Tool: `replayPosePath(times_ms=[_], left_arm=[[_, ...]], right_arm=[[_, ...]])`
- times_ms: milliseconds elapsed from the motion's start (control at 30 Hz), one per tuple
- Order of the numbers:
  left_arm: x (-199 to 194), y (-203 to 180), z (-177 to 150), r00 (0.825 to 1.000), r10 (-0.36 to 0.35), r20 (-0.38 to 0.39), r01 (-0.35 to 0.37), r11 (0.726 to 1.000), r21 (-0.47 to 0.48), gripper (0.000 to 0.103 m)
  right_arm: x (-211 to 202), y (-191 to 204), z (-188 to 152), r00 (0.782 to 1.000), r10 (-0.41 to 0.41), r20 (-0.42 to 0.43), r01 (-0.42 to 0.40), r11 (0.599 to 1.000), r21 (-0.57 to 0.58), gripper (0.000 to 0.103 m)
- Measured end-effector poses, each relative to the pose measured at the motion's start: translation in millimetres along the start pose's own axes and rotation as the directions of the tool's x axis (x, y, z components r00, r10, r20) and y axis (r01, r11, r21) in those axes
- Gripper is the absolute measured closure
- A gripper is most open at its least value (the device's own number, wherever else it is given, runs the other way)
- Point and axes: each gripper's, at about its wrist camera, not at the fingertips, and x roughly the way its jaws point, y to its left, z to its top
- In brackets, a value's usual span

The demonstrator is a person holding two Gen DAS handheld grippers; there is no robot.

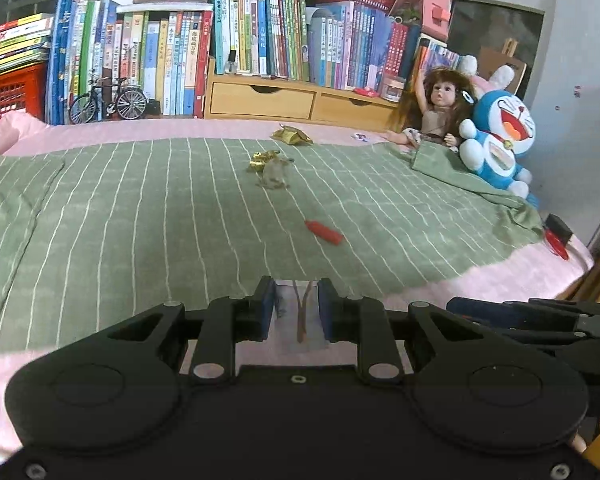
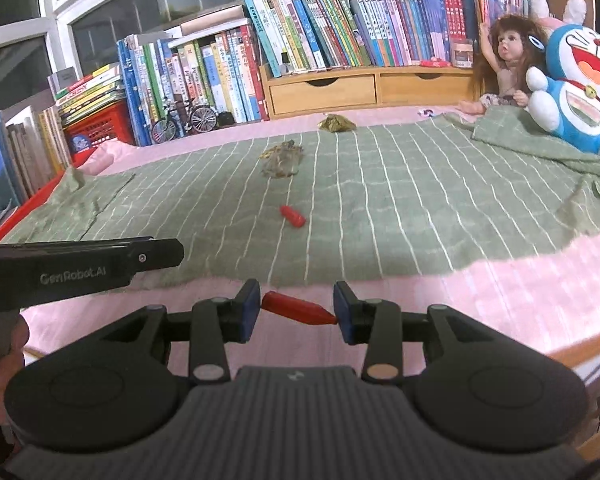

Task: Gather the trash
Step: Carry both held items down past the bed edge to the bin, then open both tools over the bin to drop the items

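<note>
The right gripper (image 2: pixel 296 312) jaws clamp a red wrapper (image 2: pixel 298 311) endwise; the left gripper (image 1: pixel 296 312) pinches a clear bag (image 1: pixel 300 320). Dropping it inside needs careful alignment.

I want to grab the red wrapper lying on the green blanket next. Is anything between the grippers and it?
Nothing visible blocks it. The red wrapper lies alone on open green blanket, but both grippers are full: left gripper holds a clear wrapper, right gripper another red piece.

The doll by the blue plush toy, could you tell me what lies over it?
A fold of the green striped blanket covers the doll below the waist; its legs are hidden. Head, raised arm and torso show.
</note>
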Motion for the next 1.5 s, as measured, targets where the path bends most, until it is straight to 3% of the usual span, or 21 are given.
replayPosePath(times_ms=[333, 567, 667, 833, 967, 1000, 1033, 1067, 1100, 1133, 1500], left_arm=[[-48.2, -2.0, -61.6, 0.999, 0.018, -0.035, -0.017, 1.000, 0.017, 0.081], [-51.1, 2.0, -107.1, 0.990, 0.027, -0.137, -0.025, 0.999, 0.020, 0.081], [-46.0, 7.4, -124.6, 0.979, 0.038, -0.198, -0.036, 0.999, 0.012, 0.081], [-27.9, 21.7, -150.0, 0.944, 0.034, -0.328, -0.046, 0.999, -0.029, 0.080], [-18.9, 29.9, -159.0, 0.928, 0.025, -0.371, -0.045, 0.998, -0.046, 0.080], [-18.6, 31.0, -159.3, 0.928, 0.024, -0.372, -0.046, 0.998, -0.049, 0.079], [-18.6, 32.1, -160.4, 0.928, 0.025, -0.372, -0.047, 0.998, -0.049, 0.077], [-17.8, 32.9, -160.3, 0.928, 0.024, -0.373, -0.046, 0.998, -0.051, 0.066], [-16.4, 33.2, -159.2, 0.927, 0.026, -0.373, -0.049, 0.997, -0.054, 0.055], [-16.6, 35.5, -159.4, 0.928, 0.028, -0.372, -0.053, 0.997, -0.057, 0.052], [-13.7, 31.9, -152.6, 0.922, 0.046, -0.384, -0.068, 0.997, -0.045, 0.038]], right_arm=[[-27.7, 12.2, -45.9, 0.995, 0.049, -0.087, -0.048, 0.999, 0.014, 0.059], [-20.3, 12.4, -79.1, 0.977, 0.079, -0.197, -0.066, 0.995, 0.074, 0.059], [-14.6, 16.4, -93.6, 0.962, 0.101, -0.254, -0.083, 0.993, 0.079, 0.059], [-4.4, 16.2, -108.4, 0.943, 0.109, -0.314, -0.080, 0.991, 0.104, 0.058], [-2.3, 13.6, -110.8, 0.943, 0.114, -0.312, -0.078, 0.989, 0.123, 0.056], [-2.6, 13.3, -110.7, 0.945, 0.111, -0.309, -0.076, 0.990, 0.122, 0.050], [-2.0, 13.2, -109.9, 0.946, 0.109, -0.306, -0.075, 0.990, 0.123, 0.042], [-1.7, 12.3, -109.1, 0.946, 0.112, -0.304, -0.077, 0.989, 0.126, 0.037], [-1.3, 11.9, -108.4, 0.946, 0.114, -0.303, -0.077, 0.988, 0.131, 0.034], [-1.1, 11.2, -107.8, 0.947, 0.115, -0.301, -0.077, 0.988, 0.135, 0.034], [-3.9, 9.3, -105.8, 0.948, 0.119, -0.295, -0.081, 0.987, 0.138, 0.031]])
